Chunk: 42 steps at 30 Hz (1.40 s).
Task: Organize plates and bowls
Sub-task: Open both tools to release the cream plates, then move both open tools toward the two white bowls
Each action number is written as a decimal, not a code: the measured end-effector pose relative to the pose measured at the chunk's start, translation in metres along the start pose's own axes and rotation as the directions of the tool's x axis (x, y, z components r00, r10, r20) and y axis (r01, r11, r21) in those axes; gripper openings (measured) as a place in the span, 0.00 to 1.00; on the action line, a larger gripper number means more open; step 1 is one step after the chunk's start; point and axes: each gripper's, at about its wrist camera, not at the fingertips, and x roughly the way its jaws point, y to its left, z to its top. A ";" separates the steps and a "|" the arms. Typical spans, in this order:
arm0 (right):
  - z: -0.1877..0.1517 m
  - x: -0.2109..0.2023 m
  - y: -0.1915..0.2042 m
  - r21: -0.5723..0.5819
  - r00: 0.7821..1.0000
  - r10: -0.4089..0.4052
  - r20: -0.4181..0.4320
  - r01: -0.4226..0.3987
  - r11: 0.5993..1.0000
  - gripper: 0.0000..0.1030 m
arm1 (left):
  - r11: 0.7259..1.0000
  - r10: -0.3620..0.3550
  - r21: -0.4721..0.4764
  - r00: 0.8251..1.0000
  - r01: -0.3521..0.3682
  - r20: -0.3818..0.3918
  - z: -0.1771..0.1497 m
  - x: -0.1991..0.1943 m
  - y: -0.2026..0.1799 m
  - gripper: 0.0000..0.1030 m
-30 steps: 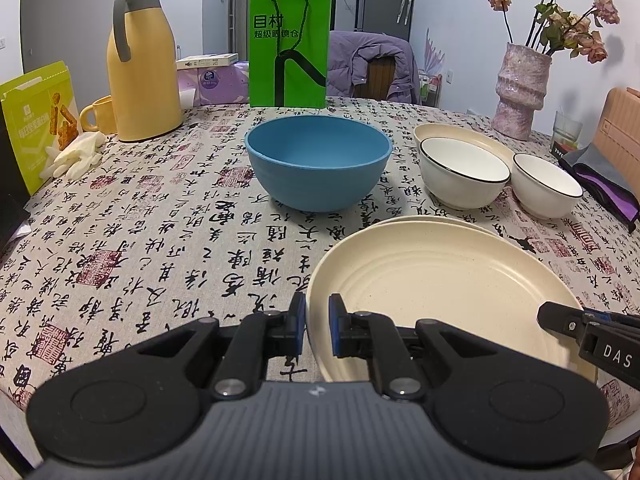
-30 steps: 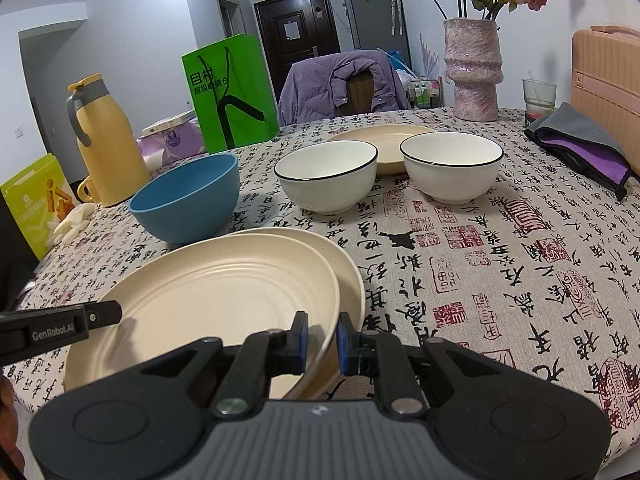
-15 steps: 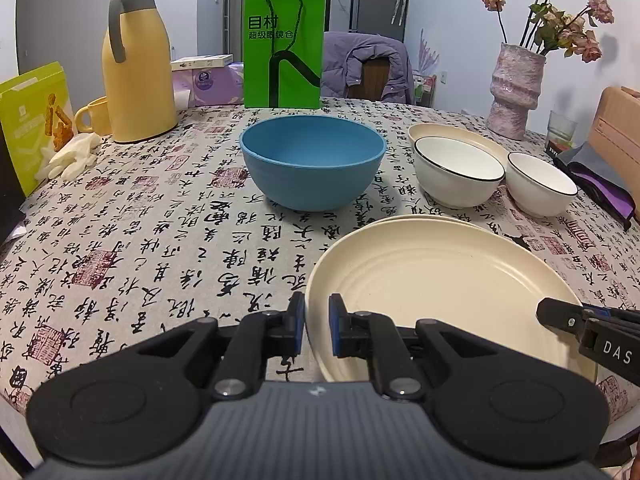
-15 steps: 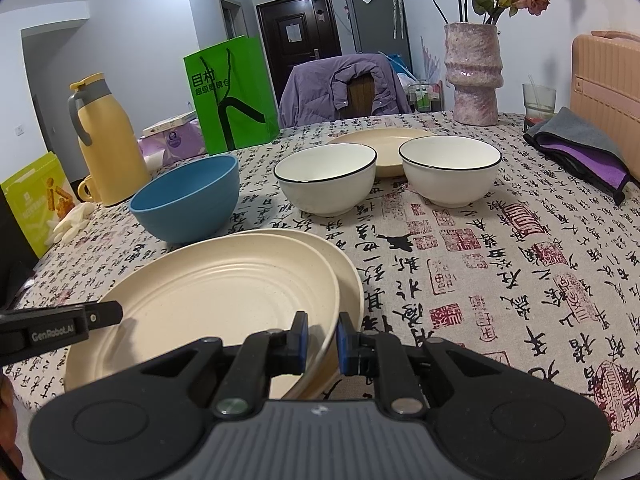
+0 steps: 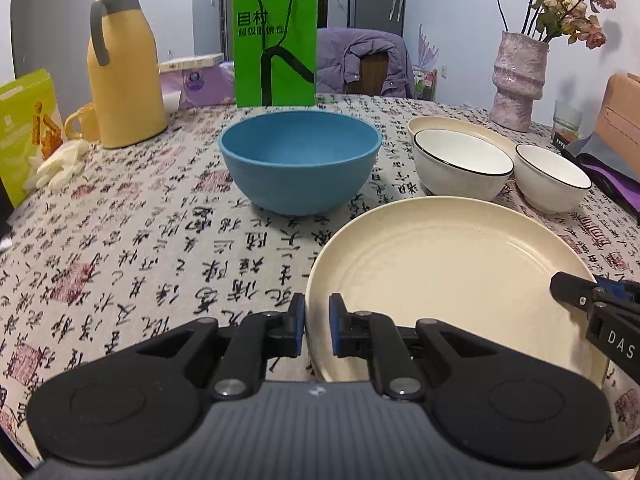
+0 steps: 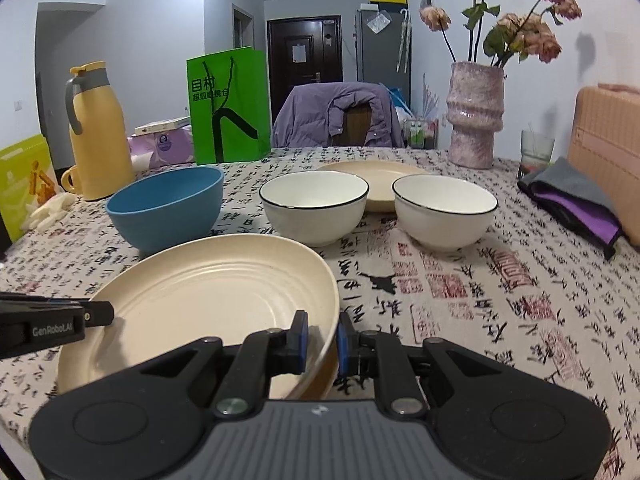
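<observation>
A cream plate (image 5: 448,272) is held by both grippers at the table's near edge. My left gripper (image 5: 318,330) is shut on its left rim. My right gripper (image 6: 322,340) is shut on its right rim, and the plate (image 6: 208,296) appears lifted above a second cream plate (image 6: 324,376) whose edge shows beneath it. A blue bowl (image 5: 300,160) sits beyond. Two white bowls with black rims (image 6: 314,206) (image 6: 444,210) stand to its right. Another cream plate (image 6: 380,178) lies behind them.
A yellow thermos (image 5: 122,68), a yellow mug (image 5: 82,126), a green bag (image 5: 276,46), white gloves (image 5: 60,162) and a snack box (image 5: 26,128) line the far left. A pink vase (image 6: 476,114), a glass (image 6: 536,152) and a purple cloth (image 6: 572,200) are on the right.
Both grippers have risen with the top cream plate. It now hides most of the plate beneath, and the view looks flatter across the table.
</observation>
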 end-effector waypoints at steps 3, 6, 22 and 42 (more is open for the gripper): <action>-0.002 0.004 0.002 -0.026 1.000 -0.015 0.012 0.016 1.000 0.14 | 1.000 0.004 0.000 1.000 -0.004 0.001 0.002 0.004 -0.001 0.12; -0.001 0.005 0.001 -0.030 1.000 -0.011 0.018 0.012 0.999 0.14 | 1.000 0.004 -0.006 1.000 -0.004 0.004 0.003 0.006 -0.001 0.12; 0.000 -0.011 -0.022 0.094 0.992 0.111 0.067 -0.117 0.989 0.56 | 0.996 -0.058 -0.062 0.994 0.064 0.093 0.008 -0.012 0.012 0.70; -0.003 -0.015 -0.035 0.189 0.989 0.127 0.072 -0.138 0.972 1.00 | 0.993 -0.091 -0.064 0.982 0.103 0.165 0.007 -0.031 0.013 1.00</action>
